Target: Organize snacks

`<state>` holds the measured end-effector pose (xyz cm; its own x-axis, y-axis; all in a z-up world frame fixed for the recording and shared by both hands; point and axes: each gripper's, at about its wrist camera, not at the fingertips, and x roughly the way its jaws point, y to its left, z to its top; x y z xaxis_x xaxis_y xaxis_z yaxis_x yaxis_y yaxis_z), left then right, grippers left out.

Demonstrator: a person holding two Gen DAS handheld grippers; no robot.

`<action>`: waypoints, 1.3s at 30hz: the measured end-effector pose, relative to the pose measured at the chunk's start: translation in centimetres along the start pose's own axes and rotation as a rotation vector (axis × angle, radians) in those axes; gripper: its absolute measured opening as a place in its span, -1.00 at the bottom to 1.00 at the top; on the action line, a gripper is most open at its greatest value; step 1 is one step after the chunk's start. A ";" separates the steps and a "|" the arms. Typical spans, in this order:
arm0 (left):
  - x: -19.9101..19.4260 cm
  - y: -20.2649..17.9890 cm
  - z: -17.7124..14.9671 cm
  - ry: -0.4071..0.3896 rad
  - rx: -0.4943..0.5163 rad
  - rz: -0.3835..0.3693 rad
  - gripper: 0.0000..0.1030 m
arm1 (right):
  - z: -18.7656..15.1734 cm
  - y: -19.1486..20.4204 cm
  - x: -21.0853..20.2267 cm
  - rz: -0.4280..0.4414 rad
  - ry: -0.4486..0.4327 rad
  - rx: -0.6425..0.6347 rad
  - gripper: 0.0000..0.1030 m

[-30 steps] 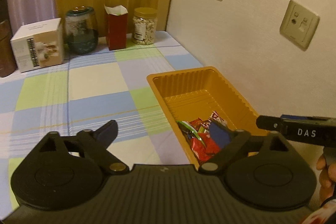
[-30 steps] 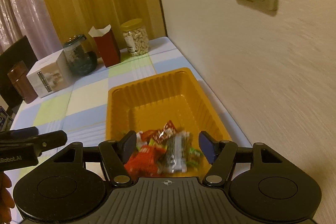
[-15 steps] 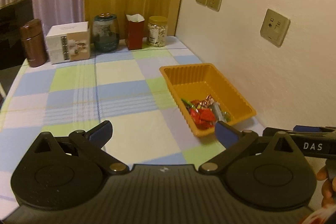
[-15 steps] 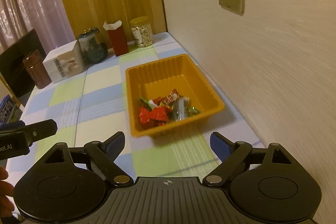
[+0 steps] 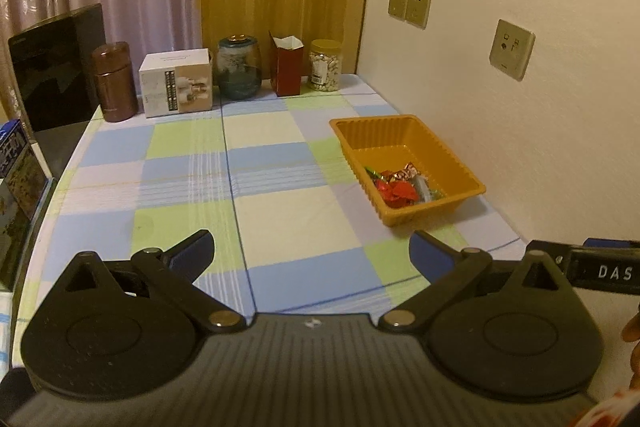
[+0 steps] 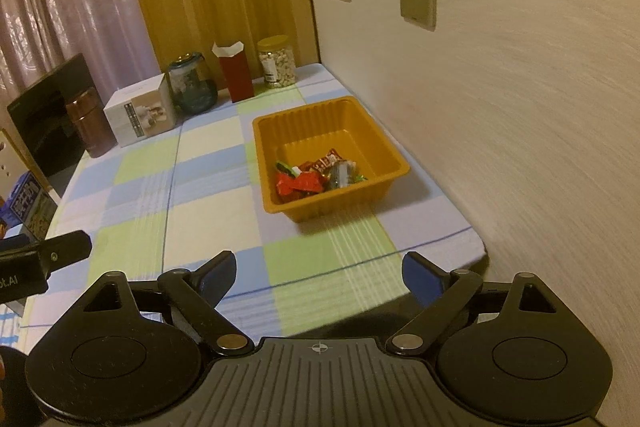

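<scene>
While tongs gape, snacks beyond

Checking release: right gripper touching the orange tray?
Apart. Right wrist view shows the right gripper, jaws open and empty, with bare tablecloth before the orange tray.

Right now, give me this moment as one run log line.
snacks: piled in orange tray | left gripper: open, empty | right gripper: open, empty | tablecloth: no loose snacks visible

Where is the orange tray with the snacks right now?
In both wrist views the orange tray sits on the checked tablecloth at the table's right side, close to the wall, well ahead of both open grippers.
</scene>
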<state>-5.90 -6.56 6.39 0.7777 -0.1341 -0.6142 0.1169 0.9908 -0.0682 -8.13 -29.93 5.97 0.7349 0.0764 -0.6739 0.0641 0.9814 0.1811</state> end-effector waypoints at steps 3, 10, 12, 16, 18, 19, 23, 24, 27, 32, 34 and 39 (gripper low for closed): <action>-0.7 0.1 -1.0 0.004 0.000 0.008 1.00 | -0.7 0.0 -0.9 -0.003 -0.008 0.003 0.74; -1.2 0.2 -2.2 0.022 -0.005 0.017 1.00 | -1.5 0.0 -1.8 -0.006 -0.014 0.008 0.74; -1.3 0.2 -2.2 0.020 -0.009 0.014 1.00 | -1.4 0.0 -1.8 -0.007 -0.017 0.008 0.74; -1.5 0.3 -2.2 0.014 -0.007 0.012 1.00 | -1.4 -0.1 -2.0 -0.010 -0.024 0.007 0.74; -1.5 0.3 -2.2 0.013 -0.006 0.013 1.00 | -1.4 -0.2 -2.0 -0.009 -0.025 0.009 0.74; -1.5 0.3 -2.2 0.012 -0.005 0.015 1.00 | -1.4 -0.2 -2.0 -0.009 -0.025 0.009 0.74; -1.5 0.3 -2.1 0.012 -0.005 0.016 1.00 | -1.5 -0.3 -2.1 -0.009 -0.025 0.010 0.74; -1.5 0.3 -2.1 0.012 -0.003 0.015 1.00 | -1.5 -0.3 -2.1 -0.008 -0.025 0.010 0.74; -1.6 0.2 -2.0 0.009 0.001 0.013 1.00 | -1.4 -0.3 -2.1 -0.008 -0.027 0.013 0.74; -1.6 0.1 -1.9 0.011 0.004 0.014 1.00 | -1.3 -0.4 -2.1 -0.007 -0.028 0.013 0.74; -1.5 0.2 -1.8 0.013 0.005 0.014 1.00 | -1.3 -0.4 -2.1 -0.008 -0.028 0.013 0.74; -1.5 0.2 -1.8 0.012 0.006 0.015 1.00 | -1.2 -0.4 -2.1 -0.009 -0.029 0.013 0.74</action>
<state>-8.11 -6.17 5.88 0.7720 -0.1192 -0.6244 0.1091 0.9925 -0.0546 -10.53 -30.31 6.49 0.7535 0.0624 -0.6544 0.0794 0.9796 0.1848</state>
